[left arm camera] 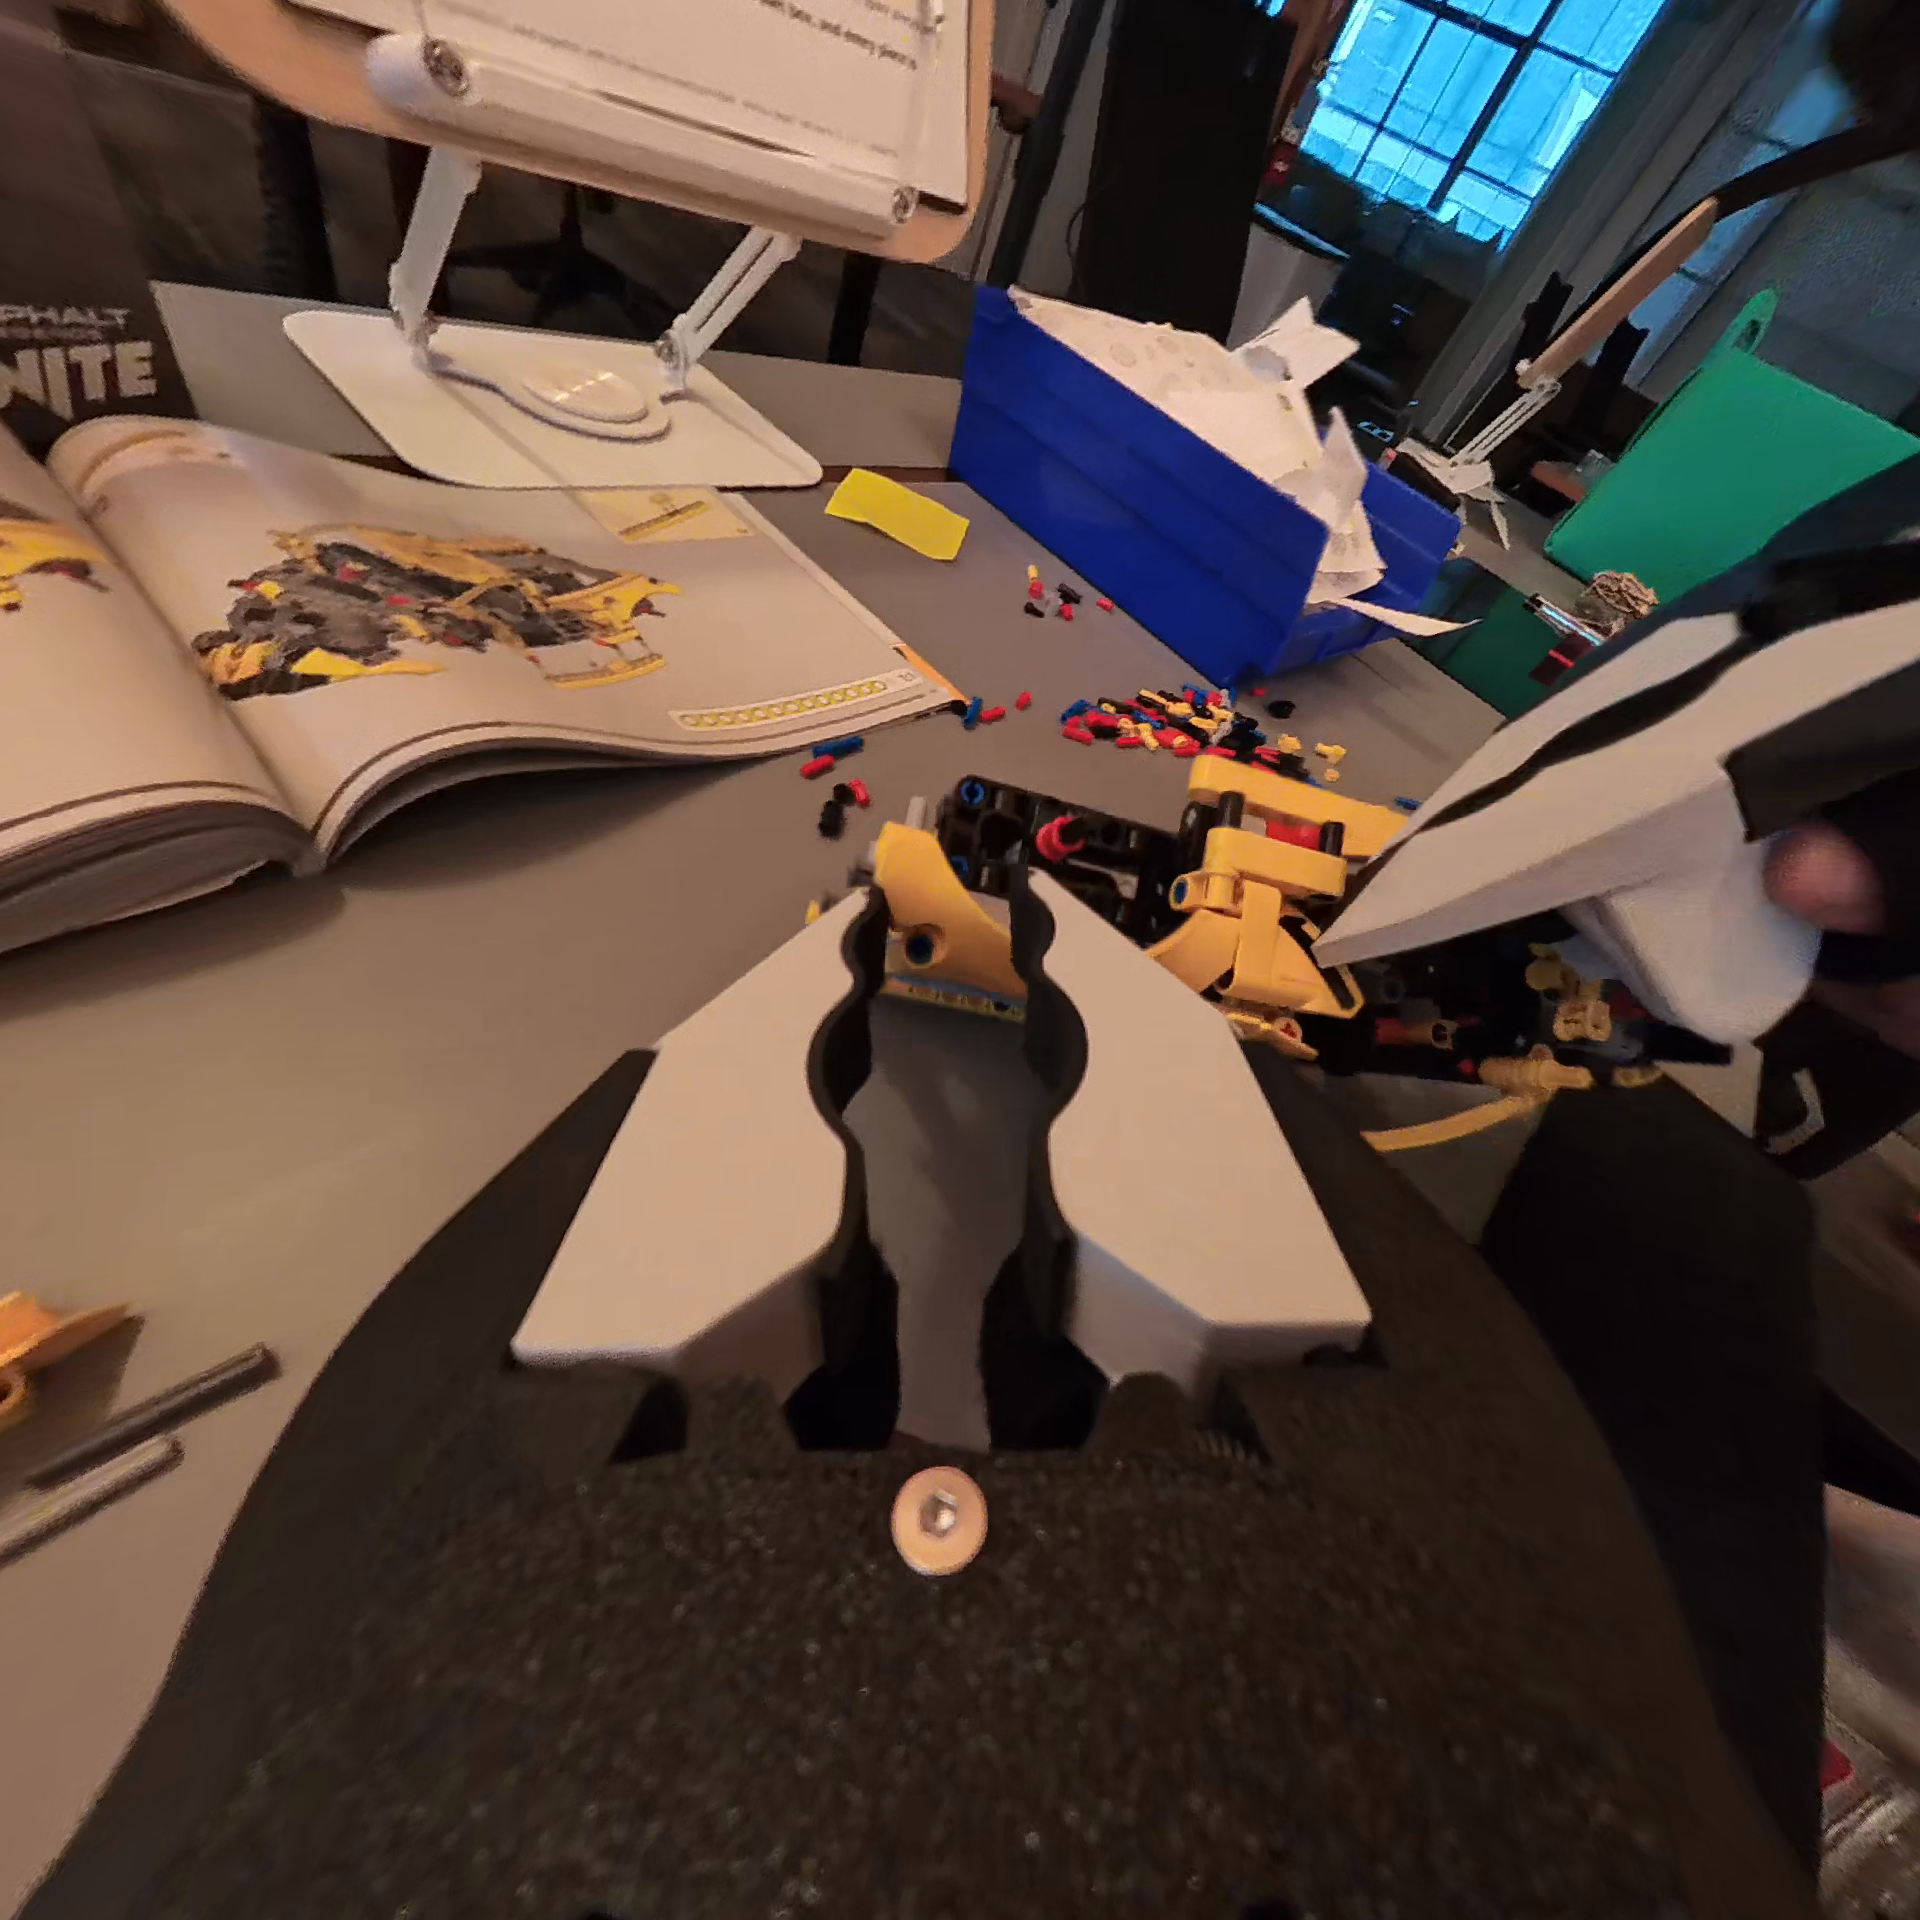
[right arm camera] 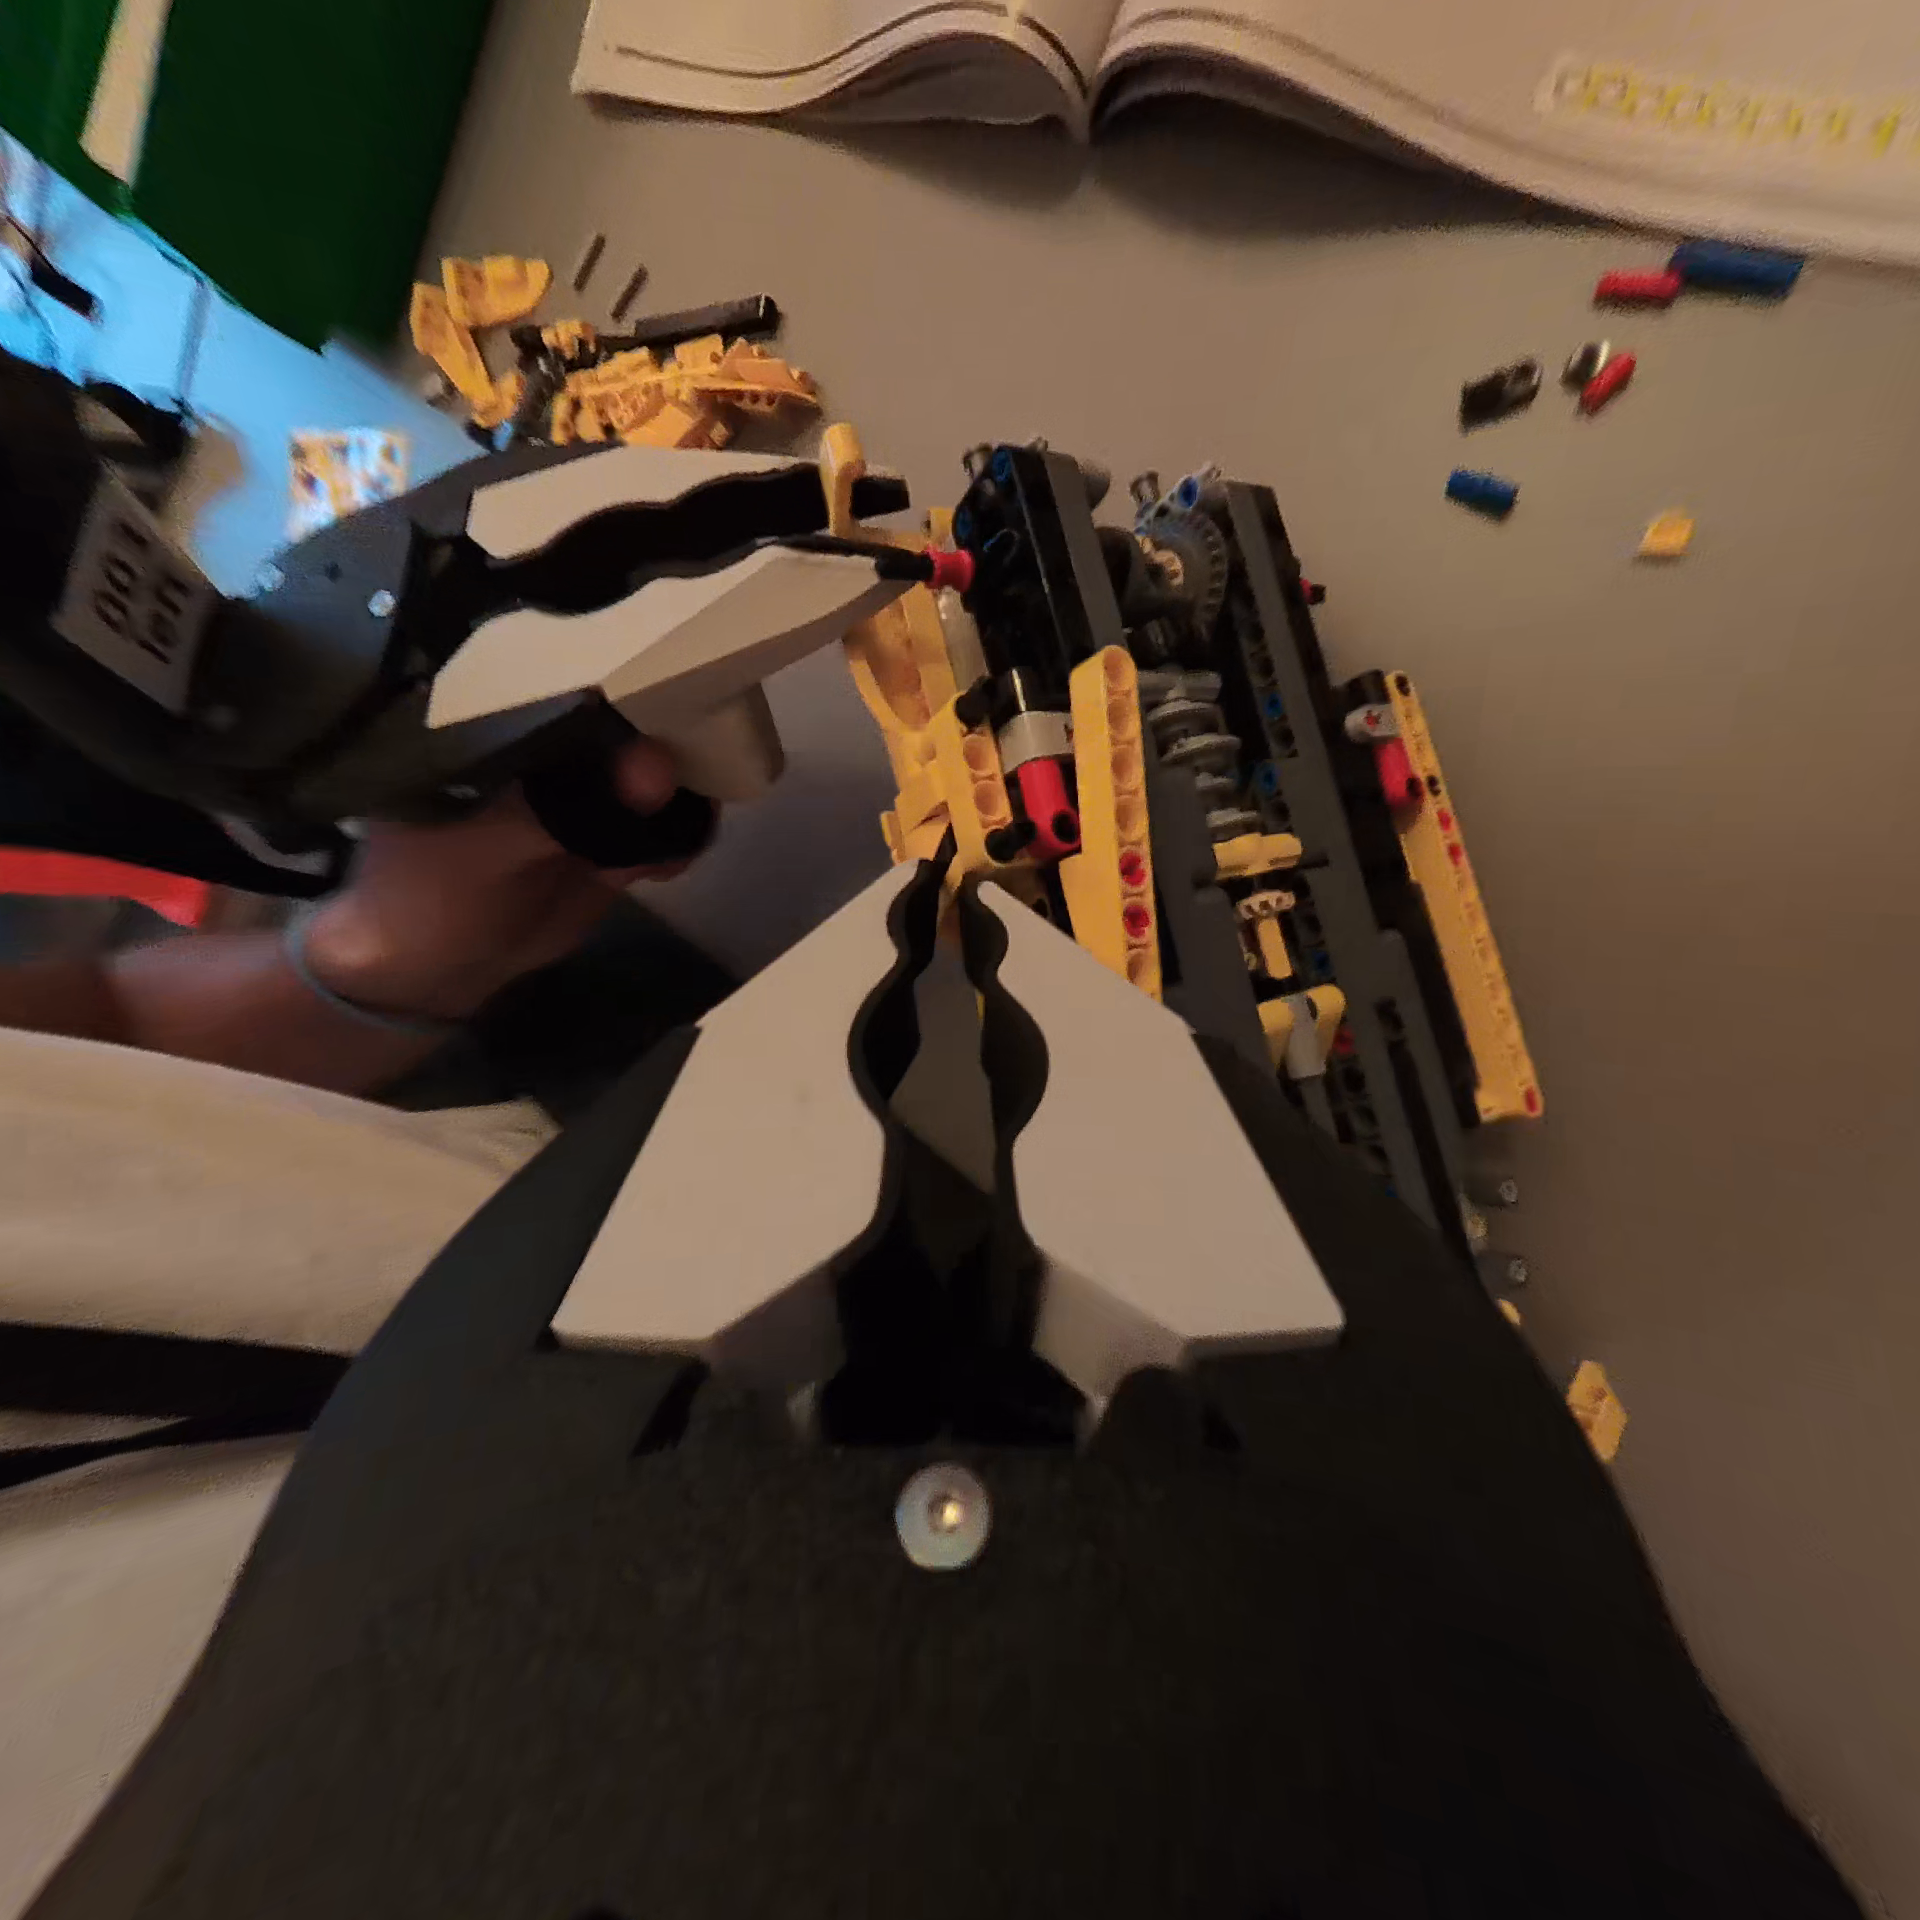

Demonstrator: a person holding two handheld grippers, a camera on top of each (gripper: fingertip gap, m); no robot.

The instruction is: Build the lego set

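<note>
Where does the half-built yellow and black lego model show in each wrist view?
Left wrist view: the lego model lies right of centre, gripped at its near yellow end by the left gripper.
Right wrist view: it stands centre-right, running away from the right gripper.
Shared landmark: the open instruction book.

The lego model (right arm camera: 1174, 748) on the grey table (left arm camera: 312, 1039) is hard, faintly glossy plastic in yellow, black and red. The table looks smooth and matt. The left gripper (left arm camera: 951, 935) has smooth matt grey fingers (left arm camera: 727, 1164) lined with black wavy pads, on a rough, grainy black body with a shiny metal screw (left arm camera: 938, 1520). Left of the model, the open instruction book (left arm camera: 416, 644) is smooth paper; behind the model, the blue bin (left arm camera: 1164, 488) is glossy plastic, holding crumpled paper (left arm camera: 1247, 405).
</note>
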